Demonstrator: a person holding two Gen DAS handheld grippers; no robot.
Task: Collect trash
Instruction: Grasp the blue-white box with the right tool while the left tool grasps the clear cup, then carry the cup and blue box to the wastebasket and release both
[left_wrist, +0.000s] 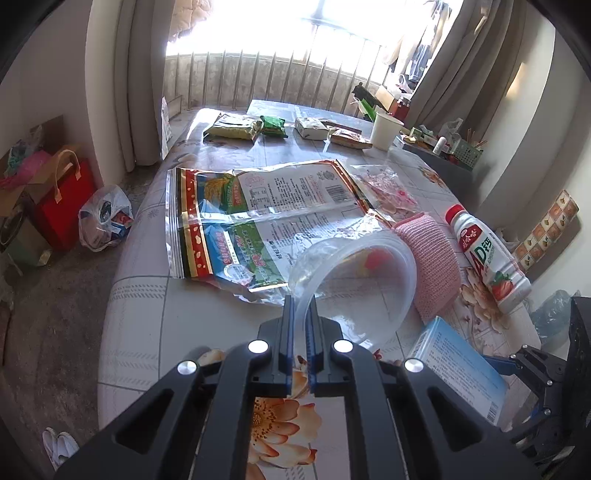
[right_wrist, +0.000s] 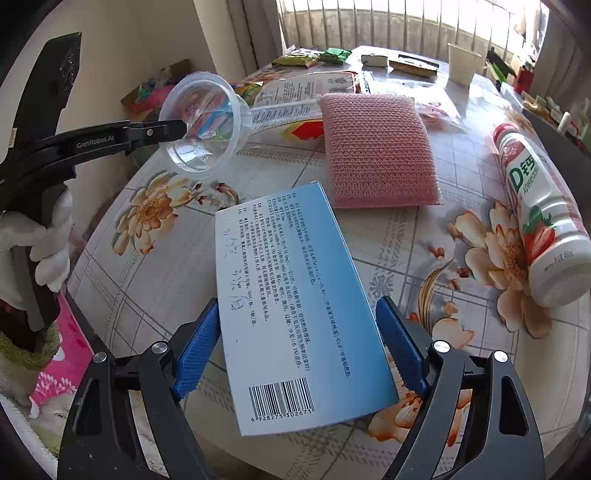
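Left claw (left_wrist: 301, 306) pinches just the thin rim of the plastic cup (left_wrist: 354, 284), right claw (right_wrist: 297, 347) squeezes the box (right_wrist: 291, 295) w/ pads on its edges, so either could slip out or the box buckle.

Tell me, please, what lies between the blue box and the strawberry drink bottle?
Only bare flowered tablecloth separates the blue box from the strawberry drink bottle, as the right wrist view shows.

I see a clear glossy plastic cup (left_wrist: 354, 284), a smooth matt cardboard box (right_wrist: 295, 306), a rough knitted pink sponge (right_wrist: 376, 147), and a glossy floral tablecloth (right_wrist: 406, 240).
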